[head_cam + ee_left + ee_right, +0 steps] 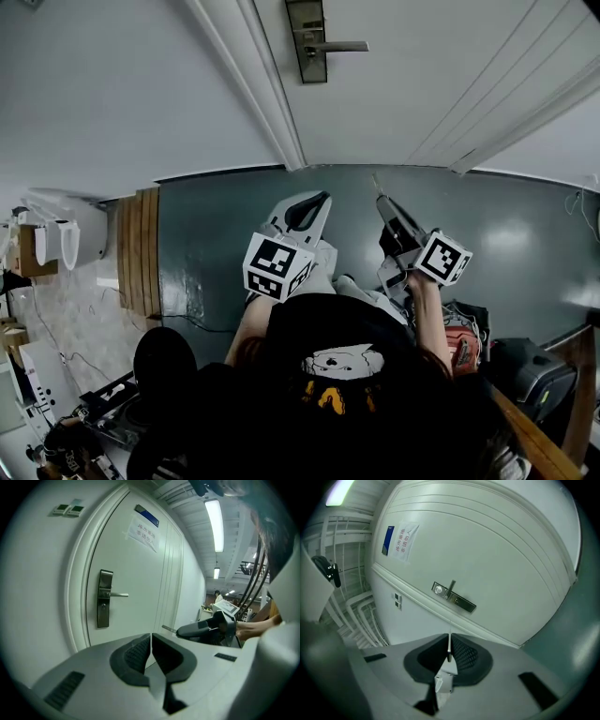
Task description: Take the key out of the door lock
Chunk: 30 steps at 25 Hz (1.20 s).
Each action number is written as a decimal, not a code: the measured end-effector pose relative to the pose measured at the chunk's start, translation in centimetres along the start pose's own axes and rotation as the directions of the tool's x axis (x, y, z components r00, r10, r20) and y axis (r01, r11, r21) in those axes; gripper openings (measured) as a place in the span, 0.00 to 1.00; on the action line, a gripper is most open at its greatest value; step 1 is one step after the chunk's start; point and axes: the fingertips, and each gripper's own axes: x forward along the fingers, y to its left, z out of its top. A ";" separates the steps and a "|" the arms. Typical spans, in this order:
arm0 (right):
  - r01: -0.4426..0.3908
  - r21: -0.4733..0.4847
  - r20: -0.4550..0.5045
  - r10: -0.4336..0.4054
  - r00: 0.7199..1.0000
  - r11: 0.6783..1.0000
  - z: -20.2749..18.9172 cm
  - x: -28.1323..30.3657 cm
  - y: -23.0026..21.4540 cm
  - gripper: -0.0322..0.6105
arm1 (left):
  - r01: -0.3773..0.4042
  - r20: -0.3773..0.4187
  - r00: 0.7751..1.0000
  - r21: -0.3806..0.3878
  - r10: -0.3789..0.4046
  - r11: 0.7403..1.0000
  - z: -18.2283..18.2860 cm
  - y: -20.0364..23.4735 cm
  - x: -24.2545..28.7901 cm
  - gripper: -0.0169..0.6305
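The left gripper and the right gripper have pale grey moulded shells and black ribbed pads (each carries a cube of black-and-white square markers). The person wears a black top printed with a white cartoon figure and yellow lettering.

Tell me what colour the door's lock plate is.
The lock plate is dark brushed-metal grey, on a white door. The left gripper view shows it best.

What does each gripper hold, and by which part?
The right gripper pinches the key by its rear end, blade projecting forward. The left gripper is shut on nothing.
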 end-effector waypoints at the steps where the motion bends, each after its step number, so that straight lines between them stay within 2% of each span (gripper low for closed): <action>1: -0.002 -0.008 -0.002 0.002 1.000 1.000 -0.4 -0.5 0.2 0.08 | -0.003 0.000 1.000 -0.001 0.003 1.000 -0.2 -0.4 -0.4 0.05; 19: -0.039 -0.082 0.007 0.040 0.999 0.996 -3.7 -6.0 3.4 0.08 | 0.018 0.047 0.999 0.005 -0.018 1.000 -1.0 -5.9 -3.9 0.05; 30: -0.022 -0.110 0.012 0.024 1.000 0.994 -3.7 -6.4 3.1 0.08 | 0.028 0.045 0.999 0.002 -0.028 1.000 -1.4 -6.1 -4.5 0.05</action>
